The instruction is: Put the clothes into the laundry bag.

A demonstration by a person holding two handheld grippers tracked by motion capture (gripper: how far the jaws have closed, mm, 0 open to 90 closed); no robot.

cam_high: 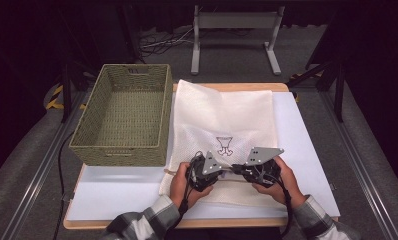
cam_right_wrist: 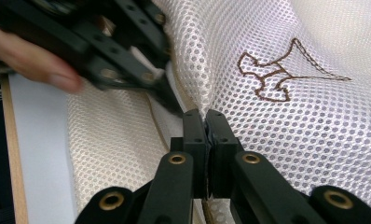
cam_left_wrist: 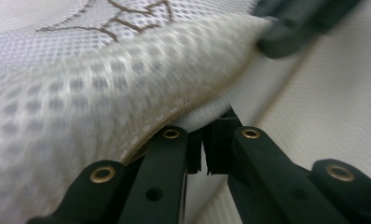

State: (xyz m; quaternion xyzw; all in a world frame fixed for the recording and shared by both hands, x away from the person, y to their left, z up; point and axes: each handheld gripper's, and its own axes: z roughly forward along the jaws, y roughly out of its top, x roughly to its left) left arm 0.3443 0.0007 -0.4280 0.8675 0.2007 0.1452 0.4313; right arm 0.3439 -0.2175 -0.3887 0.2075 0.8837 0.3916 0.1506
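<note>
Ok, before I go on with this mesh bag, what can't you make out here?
- Mesh bag: its near edge in the high view, hidden under both hands and grippers.
- Left gripper: whether the pads truly pinch the hem; its own view is blurred and the fabric covers the tips.
- Right gripper: how many layers it holds; the shut jaws hide them.
- Basket: its near inner wall, hidden by the rim.
</note>
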